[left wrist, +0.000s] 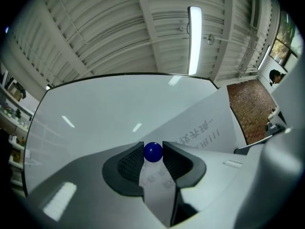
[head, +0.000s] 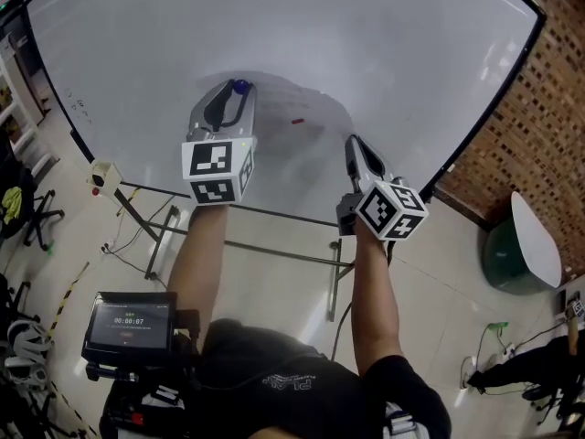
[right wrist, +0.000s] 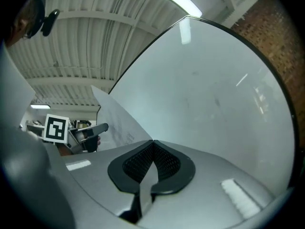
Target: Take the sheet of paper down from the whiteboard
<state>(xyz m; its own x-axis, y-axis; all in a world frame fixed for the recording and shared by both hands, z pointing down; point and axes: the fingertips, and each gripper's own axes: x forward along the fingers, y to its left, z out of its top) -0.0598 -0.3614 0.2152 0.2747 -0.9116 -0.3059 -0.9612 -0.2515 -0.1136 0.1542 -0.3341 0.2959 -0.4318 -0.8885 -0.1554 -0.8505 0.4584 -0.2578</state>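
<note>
A white printed sheet of paper (head: 294, 133) hangs off the whiteboard (head: 274, 35), stretched between my two grippers. In the left gripper view, my left gripper (left wrist: 153, 150) is shut on a small blue ball magnet (left wrist: 153, 152), with the sheet (left wrist: 205, 128) running off to its right. The magnet (head: 240, 87) shows at this gripper's (head: 238, 91) tip in the head view. My right gripper (right wrist: 153, 142) is shut on the sheet's (right wrist: 116, 120) edge, a strip of paper passing between its pads. It sits lower right of the left gripper (right wrist: 88, 132). In the head view the right gripper (head: 352, 142) points at the board.
The whiteboard (left wrist: 95, 113) rests on a metal stand (head: 274, 245) over a tiled floor. A brick wall (head: 539, 126) lies to the right, with a green and white object (head: 521, 245) below it. A small screen device (head: 130, 323) hangs at the person's waist. An office chair (head: 27, 213) stands left.
</note>
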